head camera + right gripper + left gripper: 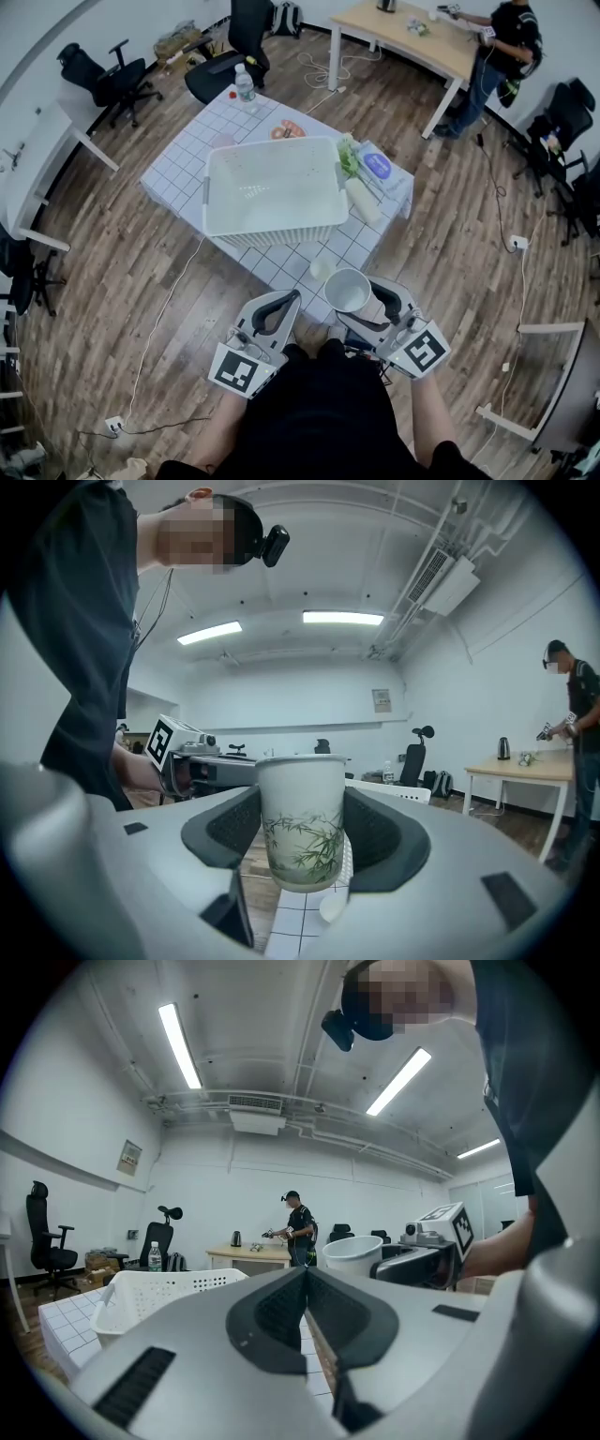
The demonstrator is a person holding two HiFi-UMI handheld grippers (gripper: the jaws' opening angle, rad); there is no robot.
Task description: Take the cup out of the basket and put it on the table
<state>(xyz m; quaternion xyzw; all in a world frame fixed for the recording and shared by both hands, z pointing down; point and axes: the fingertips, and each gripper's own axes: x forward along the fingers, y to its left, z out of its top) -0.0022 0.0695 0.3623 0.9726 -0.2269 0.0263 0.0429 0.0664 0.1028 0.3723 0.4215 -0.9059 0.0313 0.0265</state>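
Cup point(348, 290): upright, clamped by its sides between the jaws of the right gripper point(361, 302). It is outside the basket point(272, 234) and held above the near corner of the table point(187, 159), at that corner's right edge. The right gripper view shows the cup point(300, 822) clear of the surface, with checked cloth below it.

The left gripper point(281, 302) hangs beside the same corner with its jaws pressed together and nothing between them.

Status: removal from the basket appears complete. Remaining steps, as judged: lower the cup onto a bare part of the table, spread the jaws, then withdraw.
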